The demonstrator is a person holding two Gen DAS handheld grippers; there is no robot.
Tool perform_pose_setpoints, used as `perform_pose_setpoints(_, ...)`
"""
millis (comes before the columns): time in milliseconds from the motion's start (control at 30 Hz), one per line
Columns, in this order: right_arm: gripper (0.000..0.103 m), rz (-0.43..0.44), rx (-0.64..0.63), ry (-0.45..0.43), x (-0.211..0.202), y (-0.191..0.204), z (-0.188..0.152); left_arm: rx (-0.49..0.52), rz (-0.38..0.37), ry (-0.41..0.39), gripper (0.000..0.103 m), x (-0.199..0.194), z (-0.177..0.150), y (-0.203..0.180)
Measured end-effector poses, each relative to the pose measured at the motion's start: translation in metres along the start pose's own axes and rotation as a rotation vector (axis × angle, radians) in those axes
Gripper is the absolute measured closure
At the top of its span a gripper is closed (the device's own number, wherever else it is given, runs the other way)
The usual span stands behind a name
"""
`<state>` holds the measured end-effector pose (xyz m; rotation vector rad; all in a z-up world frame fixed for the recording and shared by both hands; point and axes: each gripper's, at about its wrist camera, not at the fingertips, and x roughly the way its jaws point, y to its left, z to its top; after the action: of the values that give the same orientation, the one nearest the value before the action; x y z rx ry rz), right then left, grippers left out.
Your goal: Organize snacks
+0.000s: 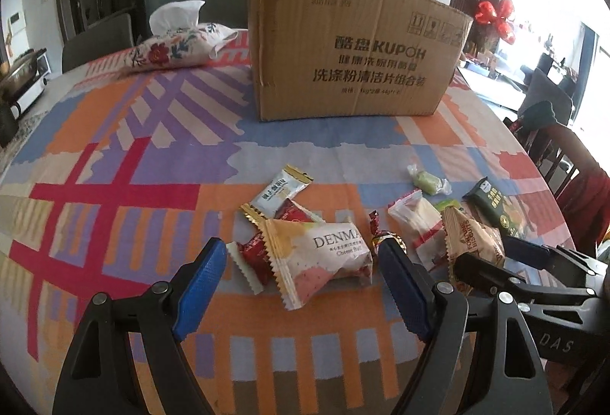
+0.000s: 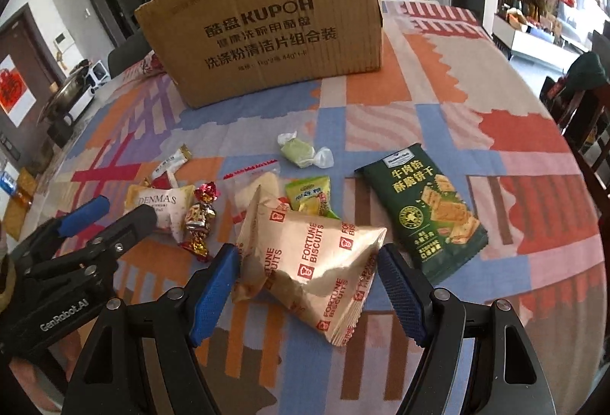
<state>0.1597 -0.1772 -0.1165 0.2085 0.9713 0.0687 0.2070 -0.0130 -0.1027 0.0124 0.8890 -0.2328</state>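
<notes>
A brown cardboard box printed with KUPOH stands on the table, which wears a patchwork cloth of orange, blue, purple and red. Left of the box lies a floral tissue pouch with a white tissue sticking up. In front of the box, well apart from it, snacks lie scattered. The left gripper hangs over them with its blue fingers spread wide, a pink and white Denmas packet between them, untouched. Right of that packet lie a Fortune Biscuits bag and a dark green cracker pack, where the right gripper reaches in.
</notes>
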Motion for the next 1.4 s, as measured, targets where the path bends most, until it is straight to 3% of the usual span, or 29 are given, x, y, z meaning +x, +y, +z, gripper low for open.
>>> perform_pose_setpoints(200, 0.027, 0.021, 0.004, 0.001, 0.004, 0.004, 0.002, -0.021, -0.003, 0.024, 0.037, 0.008, 0.002, -0.002)
perform_pose_setpoints(300, 0.029, 0.034, 0.006, 0.003, 0.004, 0.004, 0.002, -0.027, -0.035, 0.026, 0.055, 0.005, 0.002, -0.002)
perform_pose_setpoints(533, 0.048, 0.046, -0.005, 0.004, 0.001, 0.005, 0.0, -0.022, -0.065, 0.014, 0.075, -0.006, 0.0, -0.009)
perform_pose_setpoints(667, 0.052, 0.055, -0.009, 0.005, -0.002, 0.005, -0.002, -0.005, -0.062, -0.006, 0.084, -0.017, -0.003, -0.013)
perform_pose_setpoints(933, 0.052, 0.051, -0.049, -0.047, -0.023, 0.014, -0.002, 0.012, -0.06, -0.045, 0.092, -0.037, -0.005, -0.017)
perform_pose_setpoints(1400, 0.052, 0.067, -0.114, -0.145, -0.065, 0.03, 0.006, 0.033, -0.064, -0.142, 0.093, -0.083, 0.001, -0.024)
